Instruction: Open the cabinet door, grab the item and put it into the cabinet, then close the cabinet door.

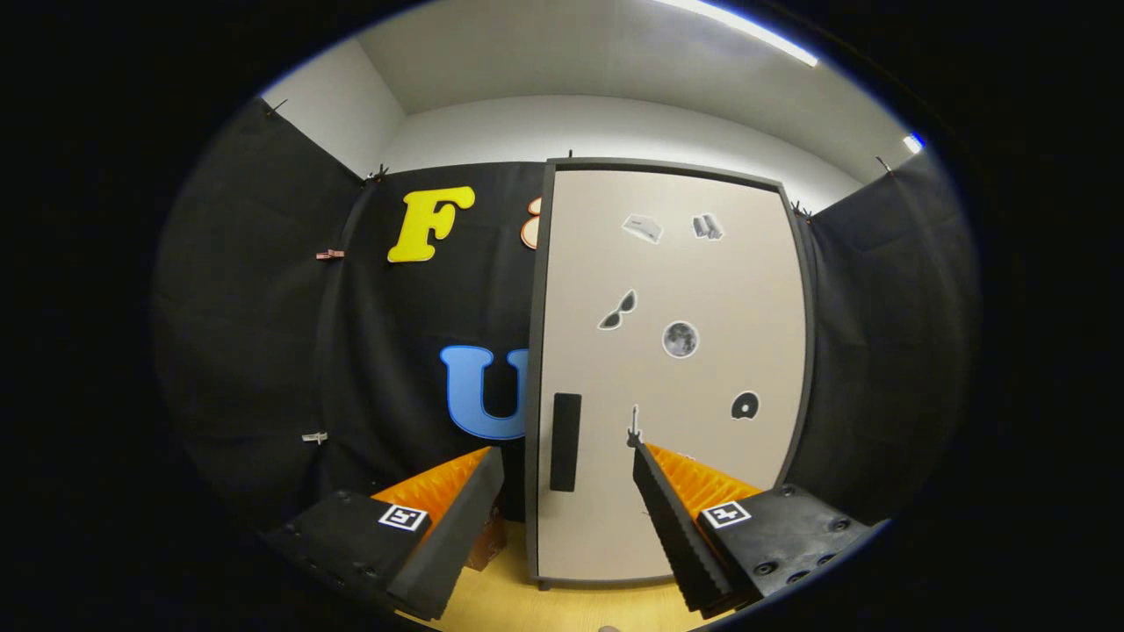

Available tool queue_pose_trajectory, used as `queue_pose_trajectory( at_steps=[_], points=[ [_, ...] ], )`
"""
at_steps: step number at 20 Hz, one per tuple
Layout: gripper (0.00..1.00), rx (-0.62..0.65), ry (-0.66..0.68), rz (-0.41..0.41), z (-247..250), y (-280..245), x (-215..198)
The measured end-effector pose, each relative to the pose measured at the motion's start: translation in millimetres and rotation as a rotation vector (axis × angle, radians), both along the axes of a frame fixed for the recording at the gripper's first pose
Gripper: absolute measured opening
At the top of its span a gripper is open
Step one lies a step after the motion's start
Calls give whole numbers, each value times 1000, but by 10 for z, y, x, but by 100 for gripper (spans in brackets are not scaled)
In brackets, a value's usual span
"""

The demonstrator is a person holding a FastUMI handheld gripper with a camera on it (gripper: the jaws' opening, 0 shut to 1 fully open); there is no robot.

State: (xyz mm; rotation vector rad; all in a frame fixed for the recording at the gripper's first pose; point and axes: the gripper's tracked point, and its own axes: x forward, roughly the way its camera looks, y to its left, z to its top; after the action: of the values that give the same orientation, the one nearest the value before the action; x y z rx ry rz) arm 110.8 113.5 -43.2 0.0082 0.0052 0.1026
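From my remote seat, black cloth (263,351) walled the booth on the left, behind and on the right, with a white wall (615,123) and ceiling above it. A few small clips (330,254) held the cloth in place. On the wooden bench (509,597) a small brown object (488,544) sat low behind the left finger, mostly hidden, so I could not tell what it was. The cabinet (672,369) stood upright on the bench just ahead of the fingers, its pale door (702,290) closed and facing me inside a dark frame. Several small stickers (680,339) dotted the door. A dark vertical handle (565,441) sat near the door's left edge, low down. The hand-held gripper (569,463) was released, its fingers spread wide and holding nothing. The handle lay between the two fingers in my view, closer to the left one, and beyond their tips rather than touching them. The right fingertip overlapped the lower door in view.
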Motion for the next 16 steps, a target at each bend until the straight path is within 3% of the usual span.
queue_pose_trajectory(
  at_steps=[9,16],
  points=[
    [96,-10,41,-22,-420,56,840],
    [91,-26,31,-48,-567,88,1253]
  ],
)
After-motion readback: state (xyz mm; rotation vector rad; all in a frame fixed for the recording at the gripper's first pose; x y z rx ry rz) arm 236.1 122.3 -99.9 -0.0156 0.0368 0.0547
